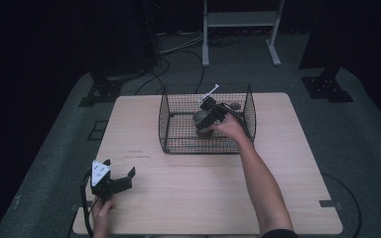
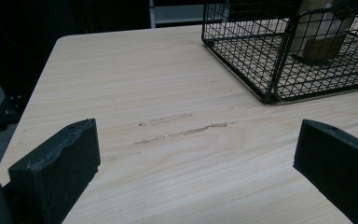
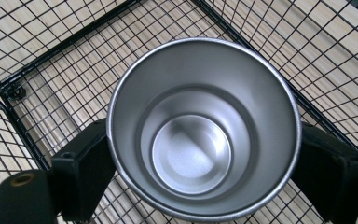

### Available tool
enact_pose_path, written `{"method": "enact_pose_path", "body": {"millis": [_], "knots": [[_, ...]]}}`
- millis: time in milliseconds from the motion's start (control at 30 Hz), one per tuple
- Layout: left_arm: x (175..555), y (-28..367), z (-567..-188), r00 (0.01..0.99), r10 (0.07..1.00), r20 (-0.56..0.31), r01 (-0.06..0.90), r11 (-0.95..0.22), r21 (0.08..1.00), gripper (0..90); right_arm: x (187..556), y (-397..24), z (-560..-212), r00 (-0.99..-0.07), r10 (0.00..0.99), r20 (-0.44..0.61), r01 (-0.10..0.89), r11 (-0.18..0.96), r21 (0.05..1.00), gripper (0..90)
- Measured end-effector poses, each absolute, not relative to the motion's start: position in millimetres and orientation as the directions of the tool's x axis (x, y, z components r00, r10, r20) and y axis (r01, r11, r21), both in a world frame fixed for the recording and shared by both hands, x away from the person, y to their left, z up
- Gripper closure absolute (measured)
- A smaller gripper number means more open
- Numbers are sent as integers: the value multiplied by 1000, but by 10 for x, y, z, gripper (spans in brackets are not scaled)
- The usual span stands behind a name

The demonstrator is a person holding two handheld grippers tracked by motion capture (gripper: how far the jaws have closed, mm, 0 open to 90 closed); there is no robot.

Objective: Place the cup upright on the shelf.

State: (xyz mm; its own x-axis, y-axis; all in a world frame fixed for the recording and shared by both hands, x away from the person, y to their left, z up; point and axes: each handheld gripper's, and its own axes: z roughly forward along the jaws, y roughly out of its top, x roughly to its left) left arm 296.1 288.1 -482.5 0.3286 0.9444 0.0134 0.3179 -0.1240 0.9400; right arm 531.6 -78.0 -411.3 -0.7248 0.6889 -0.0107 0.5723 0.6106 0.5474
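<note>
A black wire basket [image 1: 166,124] stands on the far middle of the wooden table [image 1: 188,198]. Inside it, my right gripper [image 1: 204,123] is shut on a steel cup [image 1: 201,119], one jaw on each side of the wall. In the right gripper view I look straight down into the empty cup [image 3: 200,121], with the basket's mesh floor [image 3: 51,70] under it. My left gripper [image 1: 119,167] rests open at the table's near left corner with nothing between its fingers. In the left gripper view the basket [image 2: 261,65] and the cup [image 2: 321,32] lie ahead to the right.
A faint scuff mark [image 2: 186,130] runs across the tabletop in front of the left gripper [image 2: 196,154]. The table's left edge [image 2: 32,93] is close by. Beyond the table stand a white frame [image 1: 240,29], black stand feet [image 1: 104,89] and floor cables [image 1: 178,47].
</note>
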Motion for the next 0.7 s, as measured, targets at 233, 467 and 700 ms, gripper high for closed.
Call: {"method": "enact_pose_path", "body": {"millis": [233, 467, 700], "knots": [[2960, 2879, -4825, 329, 944, 15, 318, -125, 940, 0, 5299, -770, -4112, -732, 680, -31, 559, 627, 543, 124], [2961, 2879, -4824, 328, 945, 14, 319, -125, 939, 0, 5288, -786, -4073, -727, 686, -32, 556, 615, 559, 109], [2960, 2878, -4823, 328, 945, 15, 322, -127, 938, 0, 5271, -808, -3974, -729, 684, -12, 540, 586, 605, 104]]}}
